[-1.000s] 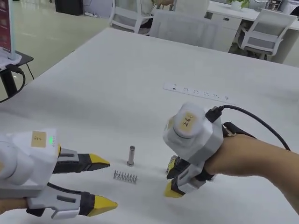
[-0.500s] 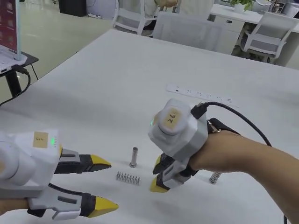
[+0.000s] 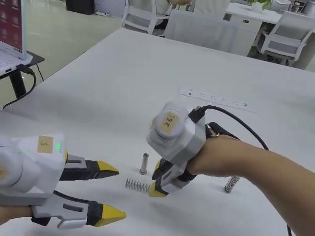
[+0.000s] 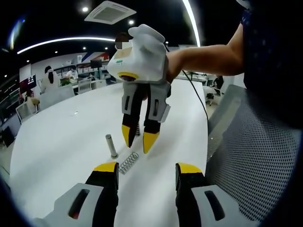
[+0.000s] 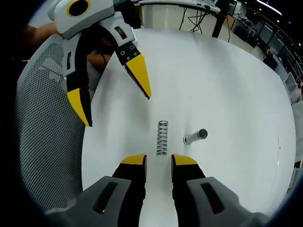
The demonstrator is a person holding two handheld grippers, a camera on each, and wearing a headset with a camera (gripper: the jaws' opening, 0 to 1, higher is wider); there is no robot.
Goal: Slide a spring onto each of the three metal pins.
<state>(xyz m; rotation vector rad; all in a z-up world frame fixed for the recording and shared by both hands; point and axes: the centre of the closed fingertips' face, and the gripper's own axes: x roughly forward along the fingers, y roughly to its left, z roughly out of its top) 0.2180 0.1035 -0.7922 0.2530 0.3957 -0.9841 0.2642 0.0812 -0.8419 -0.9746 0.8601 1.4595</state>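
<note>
Right tongs [image 3: 157, 180], further left than before, narrow gap beside loose spring [image 3: 136, 185]; left tongs [image 3: 115, 191] wide.

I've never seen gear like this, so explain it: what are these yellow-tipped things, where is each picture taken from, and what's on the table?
A person holds a hand tool in each hand, each ending in a two-fingered claw with yellow tips. One picture comes from a headset camera looking down; the other two come from cameras riding on each claw. The left claw is open and empty. The right claw is open too, tips close to a loose spring lying on the white table. Beside it stands a bare metal pin. Farther right another spring stands upright, seemingly on a pin. A power strip lies behind.
</note>
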